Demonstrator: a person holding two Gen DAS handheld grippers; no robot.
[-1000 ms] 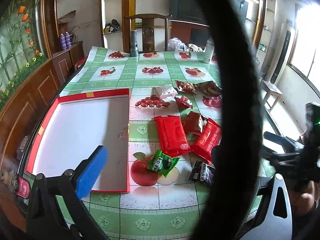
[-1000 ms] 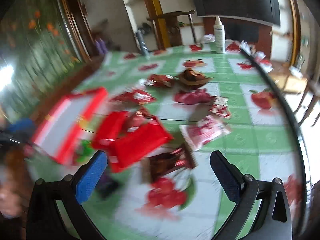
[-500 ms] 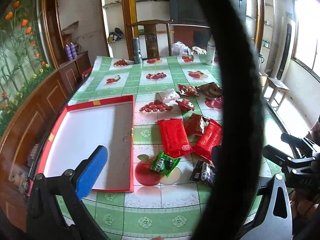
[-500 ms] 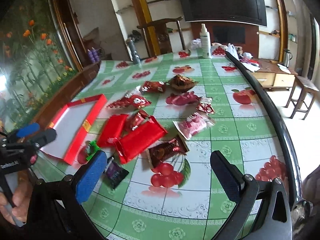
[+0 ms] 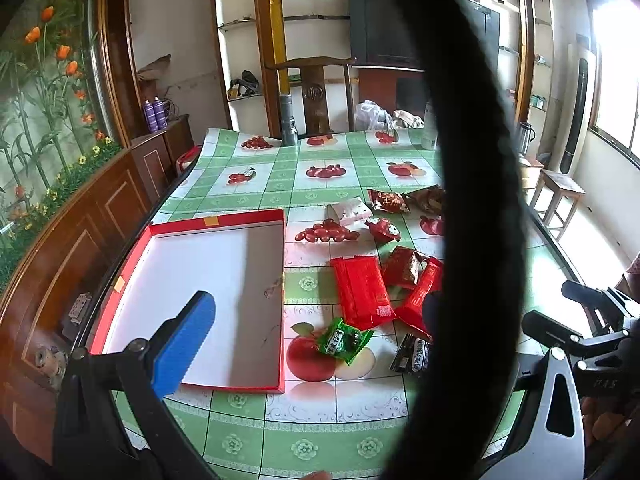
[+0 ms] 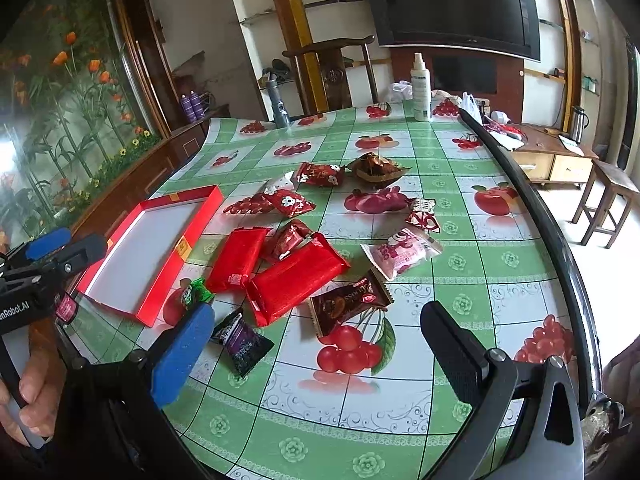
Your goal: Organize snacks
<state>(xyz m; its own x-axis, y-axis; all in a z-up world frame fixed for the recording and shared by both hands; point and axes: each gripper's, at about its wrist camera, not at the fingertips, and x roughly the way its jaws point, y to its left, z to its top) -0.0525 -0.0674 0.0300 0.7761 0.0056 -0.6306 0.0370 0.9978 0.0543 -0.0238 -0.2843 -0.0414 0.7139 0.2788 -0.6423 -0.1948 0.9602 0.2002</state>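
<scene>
A shallow red cardboard box with a white inside [image 5: 208, 280] lies empty on the left of the worktop [image 6: 500, 272], which is covered in a green checked oilcloth printed with fruit, and it looks set there to receive the snacks. The snacks sit loose in a scatter to its right: two long red foil packs [image 6: 296, 280], a small green sweet wrapper [image 5: 344, 340] just beside the box's near corner, a dark purple sachet [image 6: 240, 340], a brown chocolate packet [image 6: 348, 304], a pink-and-white pouch [image 6: 400, 254] and several smaller red wrappers farther back. None is in the box yet, so sorting has not begun. The right hand-held gripper [image 6: 320, 356] hovers above the near edge with its jaws spread wide and nothing between them, facing the purple sachet and chocolate packet, probably the easiest first picks. The left hand-held gripper [image 5: 360, 360] hangs over the box's near end, also empty; its jaws appear wide apart, though a thick black band across that view hides much of the right finger.
</scene>
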